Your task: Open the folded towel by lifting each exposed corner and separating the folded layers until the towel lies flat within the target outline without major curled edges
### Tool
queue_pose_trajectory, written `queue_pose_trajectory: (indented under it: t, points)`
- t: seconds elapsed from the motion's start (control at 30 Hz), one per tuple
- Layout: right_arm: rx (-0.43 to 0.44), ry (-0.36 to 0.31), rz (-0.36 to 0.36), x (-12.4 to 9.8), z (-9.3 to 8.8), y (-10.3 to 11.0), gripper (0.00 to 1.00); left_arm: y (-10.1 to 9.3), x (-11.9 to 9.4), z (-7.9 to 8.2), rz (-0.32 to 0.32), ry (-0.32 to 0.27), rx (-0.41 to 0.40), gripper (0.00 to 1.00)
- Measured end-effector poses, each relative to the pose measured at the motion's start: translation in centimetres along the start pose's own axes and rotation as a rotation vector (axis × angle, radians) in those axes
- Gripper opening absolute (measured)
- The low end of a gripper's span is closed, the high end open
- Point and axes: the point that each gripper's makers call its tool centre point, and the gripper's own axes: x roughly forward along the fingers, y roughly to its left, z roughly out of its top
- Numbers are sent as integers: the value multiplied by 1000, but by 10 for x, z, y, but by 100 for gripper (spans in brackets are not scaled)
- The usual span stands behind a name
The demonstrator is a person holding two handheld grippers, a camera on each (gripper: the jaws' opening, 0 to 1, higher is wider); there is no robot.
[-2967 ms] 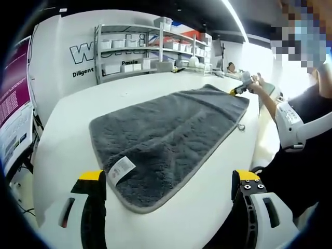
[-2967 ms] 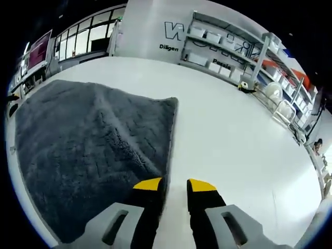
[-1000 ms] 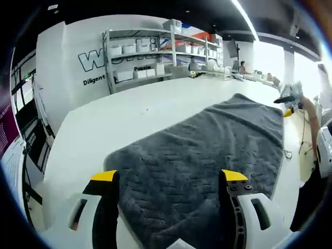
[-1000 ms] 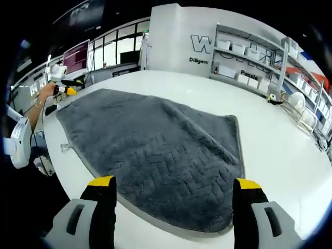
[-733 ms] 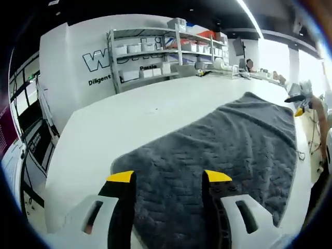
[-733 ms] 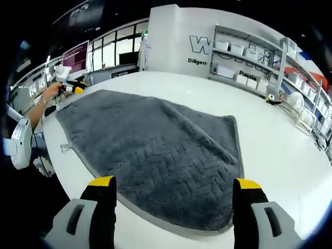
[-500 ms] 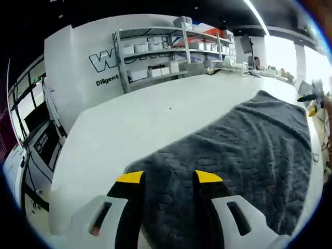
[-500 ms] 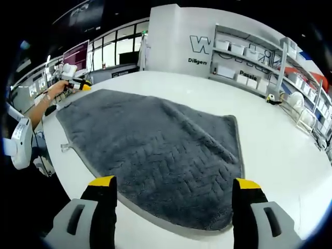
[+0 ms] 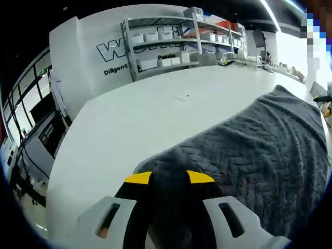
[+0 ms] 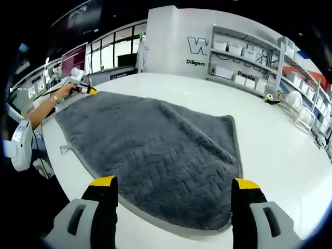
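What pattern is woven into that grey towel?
A zigzag, herringbone-like weave on the towel, clearest in the right gripper view.

White wall point(image 9: 83, 46) with lettering behind metal shelving point(image 9: 171, 44) holding bins.

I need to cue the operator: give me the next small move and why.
Probably lift the left gripper slightly and draw its pinched corner outward: its jaws are shut on the grey towel corner, while the right gripper hangs open above the opposite end.
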Motion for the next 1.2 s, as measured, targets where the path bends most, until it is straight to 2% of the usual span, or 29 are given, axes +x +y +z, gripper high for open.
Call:
queue_pose_trajectory:
  t: [0.1, 0.17, 0.23, 0.5, 0.73, 1.2]
  points:
    - [-2, -1, 4, 0, 1, 0, 92, 6, 7, -2, 11, 8, -9, 12]
    - [-4, 3, 11, 1, 0, 3, 92, 7, 12, -9, 14, 29, -3, 6]
    - [-3, 7, 16, 1, -1, 4, 92, 6, 13, -10, 14, 26, -3, 4]
    - [2, 7, 12, 1, -3, 2, 92, 9, 14, -8, 37, -7, 75, 1]
    - [4, 14, 14, 2, -5, 1, 92, 14, 14, -8, 40, -16, 63, 1]
    - [6, 21, 14, 3, -8, 0, 92, 37, 11, -14, 94, -6, 79, 1]
